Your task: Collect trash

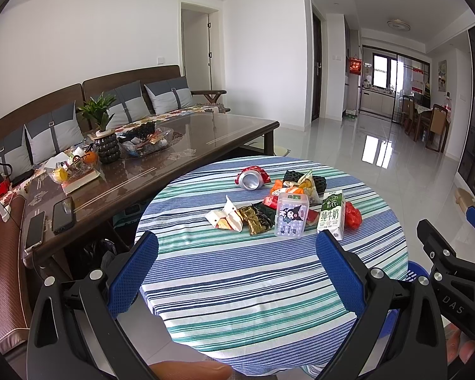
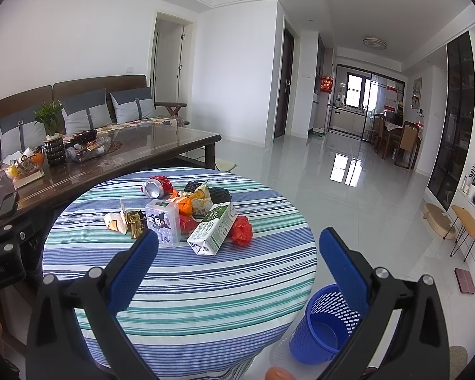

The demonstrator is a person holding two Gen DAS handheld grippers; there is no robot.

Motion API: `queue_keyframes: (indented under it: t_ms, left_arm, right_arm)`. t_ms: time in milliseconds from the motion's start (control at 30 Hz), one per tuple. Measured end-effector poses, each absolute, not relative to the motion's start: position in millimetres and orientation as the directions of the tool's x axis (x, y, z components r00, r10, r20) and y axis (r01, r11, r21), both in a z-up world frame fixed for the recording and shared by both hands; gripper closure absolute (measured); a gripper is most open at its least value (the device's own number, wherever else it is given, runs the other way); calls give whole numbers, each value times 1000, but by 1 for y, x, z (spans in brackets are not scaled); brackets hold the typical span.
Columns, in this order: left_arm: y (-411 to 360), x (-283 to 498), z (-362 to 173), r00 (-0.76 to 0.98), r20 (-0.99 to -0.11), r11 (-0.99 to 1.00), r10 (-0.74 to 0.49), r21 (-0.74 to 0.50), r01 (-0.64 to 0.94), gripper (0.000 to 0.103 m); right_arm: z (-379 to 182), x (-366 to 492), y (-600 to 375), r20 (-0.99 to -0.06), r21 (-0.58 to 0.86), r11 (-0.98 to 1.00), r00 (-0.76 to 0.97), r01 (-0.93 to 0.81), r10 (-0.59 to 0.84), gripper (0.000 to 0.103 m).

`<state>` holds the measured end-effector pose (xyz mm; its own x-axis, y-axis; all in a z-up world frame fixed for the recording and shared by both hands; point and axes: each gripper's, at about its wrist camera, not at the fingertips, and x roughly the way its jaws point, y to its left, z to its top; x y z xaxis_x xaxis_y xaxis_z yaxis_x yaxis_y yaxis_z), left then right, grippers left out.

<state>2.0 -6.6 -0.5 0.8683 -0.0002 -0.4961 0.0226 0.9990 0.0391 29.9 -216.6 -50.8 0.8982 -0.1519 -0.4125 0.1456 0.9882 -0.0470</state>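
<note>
A pile of trash lies on the round striped table (image 1: 253,285) (image 2: 190,291): a crushed can (image 1: 251,178) (image 2: 155,186), a green milk carton (image 1: 332,214) (image 2: 213,231), a clear plastic box (image 1: 291,215) (image 2: 163,221), a red bag (image 1: 353,215) (image 2: 242,229), a white wrapper (image 1: 226,217) (image 2: 115,220) and a gold wrapper (image 1: 255,220) (image 2: 134,221). My left gripper (image 1: 237,243) is open and empty, near of the pile. My right gripper (image 2: 239,242) is open and empty, just short of the carton. A blue mesh bin (image 2: 327,324) stands on the floor by the table.
A dark glass-topped coffee table (image 1: 180,145) (image 2: 136,155) with a plant, bowls and phones stands to the left, a sofa behind it. A tiled floor (image 2: 348,196) stretches right toward a dining area. Stools and a small side table (image 2: 468,224) stand at far right.
</note>
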Motion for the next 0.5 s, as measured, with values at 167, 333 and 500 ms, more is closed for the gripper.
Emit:
queue_keyframes:
  t_ms: [167, 333, 500]
  left_arm:
    - [-7, 2, 0, 868, -497, 999, 0, 39, 23, 4]
    - [-12, 4, -3, 867, -499, 999, -1, 39, 24, 4]
    - [-13, 4, -3, 866, -500, 999, -1, 39, 24, 4]
  right_arm:
    - [-51, 30, -216, -413, -46, 988, 898, 146, -152, 5]
    - [-51, 30, -217, -415, -49, 988, 897, 147, -154, 5]
    - [-51, 30, -217, -422, -51, 988, 893, 147, -155, 5]
